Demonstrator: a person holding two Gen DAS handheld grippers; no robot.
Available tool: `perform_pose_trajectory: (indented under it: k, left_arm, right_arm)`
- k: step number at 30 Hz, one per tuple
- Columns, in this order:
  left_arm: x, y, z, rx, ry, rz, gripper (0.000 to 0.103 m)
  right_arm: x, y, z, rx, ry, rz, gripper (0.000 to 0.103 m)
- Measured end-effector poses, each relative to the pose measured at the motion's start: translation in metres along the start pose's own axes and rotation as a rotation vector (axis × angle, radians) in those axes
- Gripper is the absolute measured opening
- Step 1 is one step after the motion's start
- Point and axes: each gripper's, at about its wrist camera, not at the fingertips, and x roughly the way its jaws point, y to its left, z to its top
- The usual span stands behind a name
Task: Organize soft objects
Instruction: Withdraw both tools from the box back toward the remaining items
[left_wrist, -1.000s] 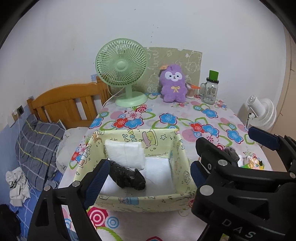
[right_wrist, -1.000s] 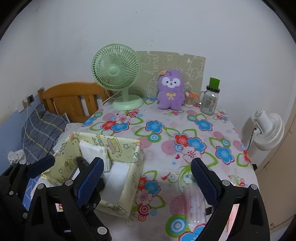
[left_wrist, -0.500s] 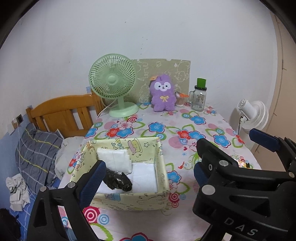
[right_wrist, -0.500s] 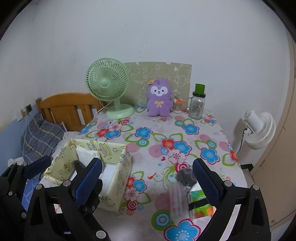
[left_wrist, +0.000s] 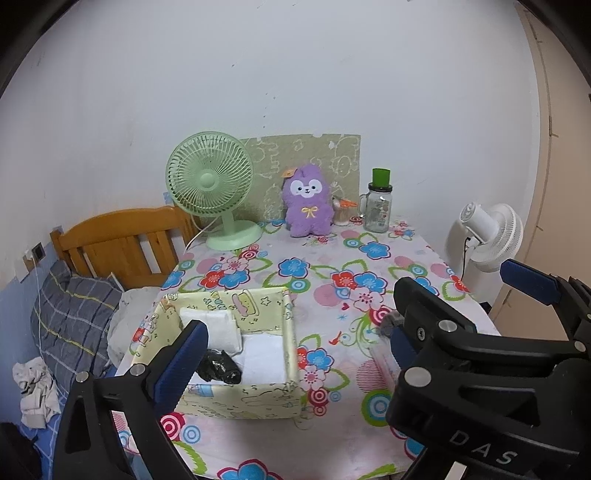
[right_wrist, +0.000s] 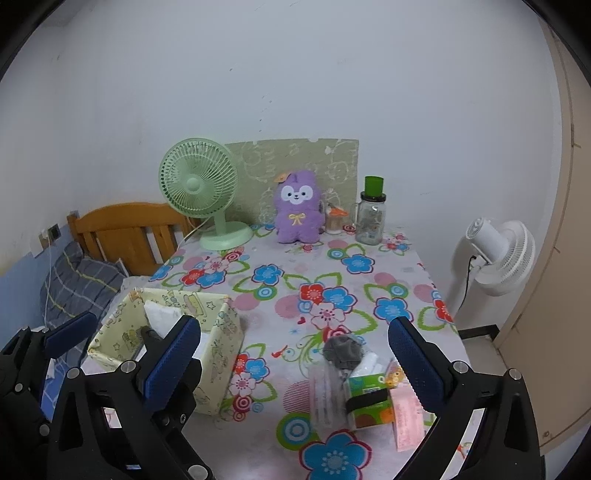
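A yellow fabric box (left_wrist: 236, 402) (right_wrist: 221, 343) stands at the table's near left. It holds a folded white cloth (left_wrist: 212, 325), a flat white cloth (left_wrist: 264, 356) and a black soft lump (left_wrist: 219, 369). My left gripper (left_wrist: 291, 352) hovers before the box, its jaws opening with nothing between them. My right gripper (right_wrist: 293, 362) hangs over the near table, jaws also opening and empty. Between its fingers' lines lie a grey soft item (right_wrist: 341, 350), a clear packet (right_wrist: 325, 397), a green tissue pack (right_wrist: 369, 391) and a pink packet (right_wrist: 404, 417). A purple plush (left_wrist: 306, 205) (right_wrist: 297, 210) sits at the back.
A green desk fan (left_wrist: 210, 184) and a glass jar with a green lid (left_wrist: 377, 206) flank the plush against the wall. A white floor fan (right_wrist: 498, 251) stands off the table's right edge. A wooden bed headboard (left_wrist: 122, 243) and grey pillow (left_wrist: 70, 317) lie left.
Both grippers have drawn back and risen, so the box and table look farther off. The pile of packets has come into the right wrist view. Both pairs of jaws stand slightly wider.
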Motion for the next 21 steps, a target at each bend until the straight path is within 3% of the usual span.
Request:
perform_pose_trajectory:
  k: [21]
  left_arm:
    - [-0.006, -0.051, 0.001, 0.005, -0.026, -0.079, 0.102]
  right_arm:
    - [-0.021, -0.055, -0.008, 0.034, -0.001, -0.047, 0.103]
